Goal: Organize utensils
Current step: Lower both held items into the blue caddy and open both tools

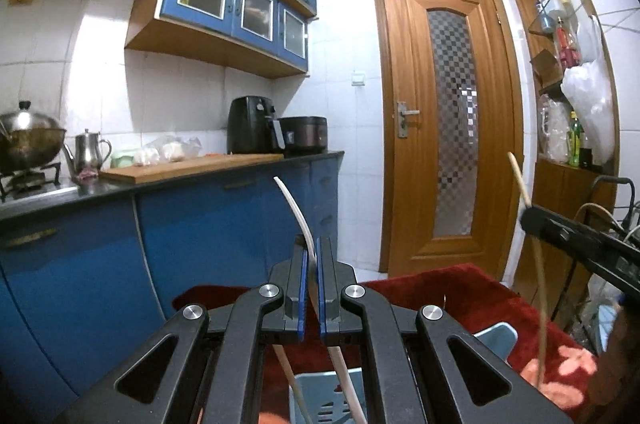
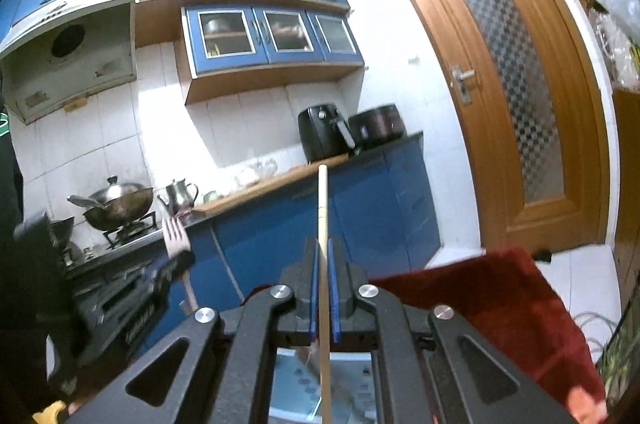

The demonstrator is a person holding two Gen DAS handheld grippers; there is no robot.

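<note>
left claw (image 1: pixel 313 256) clamped on 1 white utensil handle (image 1: pixel 294 209), raised over red cloth (image 1: pixel 460 288) | right claw (image 2: pixel 322 256) clamped on 1 wooden chopstick (image 2: pixel 322 191), upright | 1 blue holder (image 1: pixel 328 400) below on cloth, second white handle (image 1: pixel 294 390) in it | 1 fork (image 2: pixel 176 234) seen at left claw

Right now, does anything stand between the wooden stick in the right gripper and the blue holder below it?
Nothing visible does. The wooden stick, clamped in the right gripper, runs straight down over the blue holder. The left gripper and its fork are off to the side.
</note>
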